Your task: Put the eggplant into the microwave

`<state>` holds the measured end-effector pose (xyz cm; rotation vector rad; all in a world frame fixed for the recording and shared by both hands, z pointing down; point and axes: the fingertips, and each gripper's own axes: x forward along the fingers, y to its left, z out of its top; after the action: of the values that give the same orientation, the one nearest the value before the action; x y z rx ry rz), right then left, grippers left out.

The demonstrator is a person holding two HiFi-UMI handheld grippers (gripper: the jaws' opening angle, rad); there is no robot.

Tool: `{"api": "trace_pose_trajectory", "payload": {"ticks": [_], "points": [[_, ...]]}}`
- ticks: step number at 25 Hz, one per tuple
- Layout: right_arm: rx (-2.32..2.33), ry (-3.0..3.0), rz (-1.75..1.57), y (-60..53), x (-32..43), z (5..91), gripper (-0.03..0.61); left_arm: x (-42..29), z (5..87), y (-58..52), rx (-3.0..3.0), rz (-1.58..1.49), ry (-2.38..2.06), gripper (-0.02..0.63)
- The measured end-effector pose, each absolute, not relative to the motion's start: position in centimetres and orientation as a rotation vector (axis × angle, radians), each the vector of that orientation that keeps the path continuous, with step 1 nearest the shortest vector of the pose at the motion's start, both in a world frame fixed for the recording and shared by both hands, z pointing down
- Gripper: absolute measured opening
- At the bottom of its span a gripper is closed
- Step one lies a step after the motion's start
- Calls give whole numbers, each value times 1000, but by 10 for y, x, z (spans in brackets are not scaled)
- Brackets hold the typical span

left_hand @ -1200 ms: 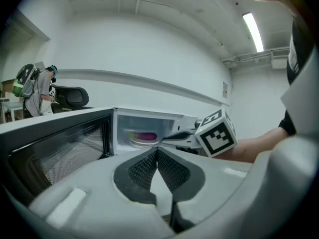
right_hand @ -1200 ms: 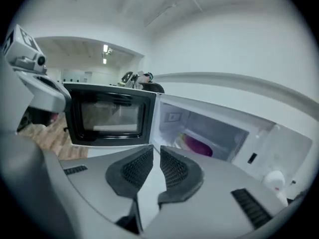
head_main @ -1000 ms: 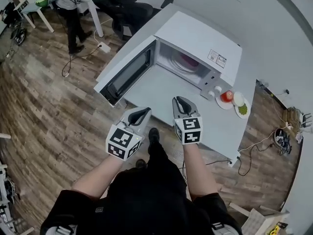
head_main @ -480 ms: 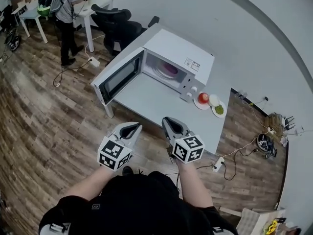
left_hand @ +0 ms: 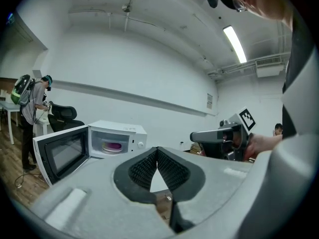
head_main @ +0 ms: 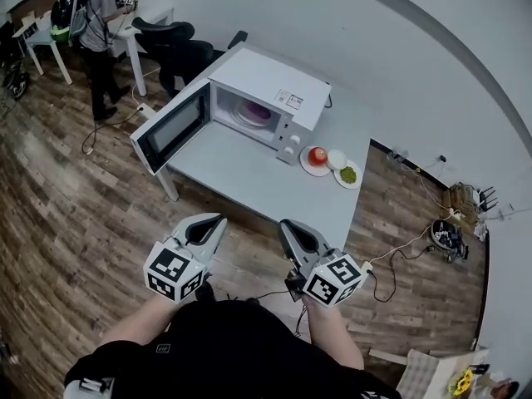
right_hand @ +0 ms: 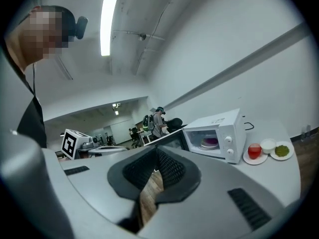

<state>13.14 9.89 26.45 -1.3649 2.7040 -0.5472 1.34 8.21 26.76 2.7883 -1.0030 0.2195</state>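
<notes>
The white microwave (head_main: 268, 96) stands on the grey table (head_main: 241, 169) with its door (head_main: 170, 129) swung open to the left. A purple thing that looks like the eggplant (head_main: 253, 115) lies on the plate inside; it also shows in the left gripper view (left_hand: 113, 146) and the right gripper view (right_hand: 209, 142). Both grippers hang over the wooden floor, well short of the table's near edge. My left gripper (head_main: 218, 220) and right gripper (head_main: 287, 225) each have their jaws shut with nothing between them.
Right of the microwave sit small plates with a red fruit (head_main: 317, 156), a white item (head_main: 337, 158) and something green (head_main: 348, 174). A person (head_main: 91, 11) stands by chairs at the far left. Cables (head_main: 399, 252) trail over the floor to the right.
The person has backed away from the table: the microwave and table have shrunk into the distance, and both grippers, still shut, have gone from the table's near edge to over the floor.
</notes>
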Motion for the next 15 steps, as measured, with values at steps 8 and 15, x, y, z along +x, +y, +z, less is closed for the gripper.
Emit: {"api": "trace_pose_trajectory", "payload": {"ticks": [8, 15], "points": [[-1136, 2561, -614, 145, 172, 228, 15, 44, 253, 116, 2732, 195, -1117, 9], [-1213, 2555, -491, 154, 170, 211, 15, 43, 230, 123, 2828, 168, -1098, 9]]}}
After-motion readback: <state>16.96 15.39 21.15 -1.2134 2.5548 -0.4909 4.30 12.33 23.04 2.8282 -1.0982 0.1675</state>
